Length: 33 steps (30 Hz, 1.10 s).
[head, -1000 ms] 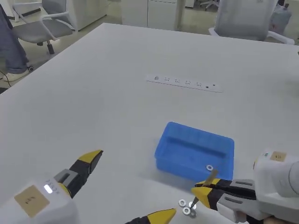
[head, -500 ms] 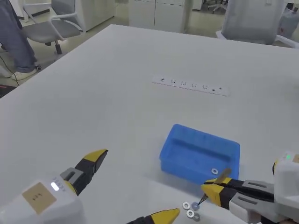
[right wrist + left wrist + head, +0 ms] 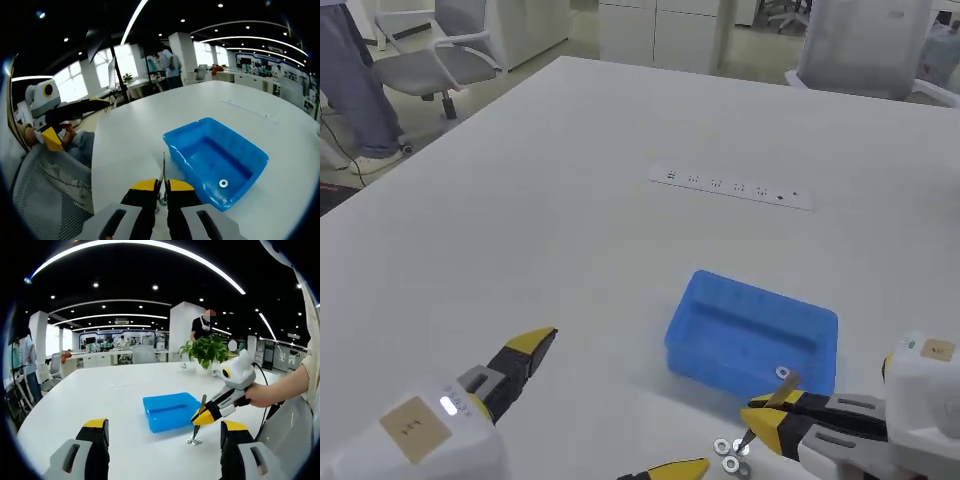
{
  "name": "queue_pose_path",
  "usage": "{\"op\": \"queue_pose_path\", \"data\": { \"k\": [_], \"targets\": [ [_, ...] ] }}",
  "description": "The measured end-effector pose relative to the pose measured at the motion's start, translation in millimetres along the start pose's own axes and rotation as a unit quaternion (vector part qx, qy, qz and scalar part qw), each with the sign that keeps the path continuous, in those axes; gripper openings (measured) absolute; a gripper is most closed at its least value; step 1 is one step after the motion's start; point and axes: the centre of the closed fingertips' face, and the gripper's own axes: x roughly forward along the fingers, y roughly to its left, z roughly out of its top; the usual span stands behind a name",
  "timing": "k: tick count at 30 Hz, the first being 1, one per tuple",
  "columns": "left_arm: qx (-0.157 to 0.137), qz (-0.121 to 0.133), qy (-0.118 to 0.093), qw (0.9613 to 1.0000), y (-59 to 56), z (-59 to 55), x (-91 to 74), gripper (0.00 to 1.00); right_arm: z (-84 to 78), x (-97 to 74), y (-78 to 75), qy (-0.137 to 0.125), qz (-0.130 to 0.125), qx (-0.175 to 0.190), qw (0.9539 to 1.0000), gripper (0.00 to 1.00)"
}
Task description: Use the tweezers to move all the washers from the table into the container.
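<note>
Little is changing across this last second: my head is drifting, so the whole scene is sliding, but both grippers are keeping their places over the wide white table [image 3: 570, 200]. At the left, my left gripper [image 3: 605, 403] is idling with its yellow-tipped fingers spread wide apart, holding nothing. Just to its right, the small cluster of silver metal washers [image 3: 730, 455] is still lying on the table, just in front of the blue plastic container [image 3: 720, 362]. The slim metal tweezers [image 3: 748, 436] are dipping their tips into that cluster, and my right gripper [image 3: 765, 412] is clamping its fingers together on them. I cannot tell whether the tips are pinching a washer yet. One silver washer [image 3: 782, 373] is already sitting inside the container, so I am judging the task as barely begun, with another pick under way. Farther back, a white power strip [image 3: 730, 188] is lying well apart. Nothing is blocking the short path except the container's near wall.
</note>
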Motion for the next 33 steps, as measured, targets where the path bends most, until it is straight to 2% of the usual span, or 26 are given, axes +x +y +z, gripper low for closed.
{"op": "queue_pose_path", "data": {
  "k": [9, 11, 13, 17, 21, 24, 31, 33],
  "targets": [
    [0.000, 0.001, 0.002, 1.0000, 0.6, -0.8, 0.1, 0.94, 0.5, -2.3, 4.3, 0.000, 0.005, -0.008, 1.0000, 0.03],
    [-0.002, 0.000, -0.001, 1.0000, 0.2, -0.2, 0.1, 0.94, 2.7, -4.1, 3.1, -0.007, -0.001, -0.020, 0.9998, 0.03],
    [-0.001, 0.001, 0.000, 1.0000, 0.4, -0.4, 0.0, 0.94, 5.3, -4.6, 2.8, -0.013, 0.003, -0.015, 0.9998, 0.04],
    [-0.002, 0.003, -0.001, 1.0000, 1.1, 0.0, -0.4, 0.94, 1.4, -1.4, 0.6, -0.004, 0.004, -0.019, 0.9998, 0.04],
    [-0.003, 0.004, -0.001, 1.0000, 1.6, -0.1, -0.3, 0.94, 2.0, -2.2, 5.1, -0.005, 0.014, -0.014, 0.9998, 0.04],
    [-0.003, 0.005, 0.000, 1.0000, 2.1, -0.6, -0.3, 0.94, -0.6, -2.9, 3.1, 0.004, 0.005, -0.034, 0.9994, 0.03],
    [-0.002, 0.005, 0.002, 1.0000, 1.9, -1.3, -0.2, 0.94, -0.1, -1.3, 5.9, -0.001, 0.017, -0.022, 0.9996, 0.04],
    [-0.002, 0.006, 0.002, 1.0000, 2.1, -1.5, -0.2, 0.94, -0.6, -0.1, 6.1, 0.002, 0.012, -0.037, 0.9992, 0.04]
  ]
}}
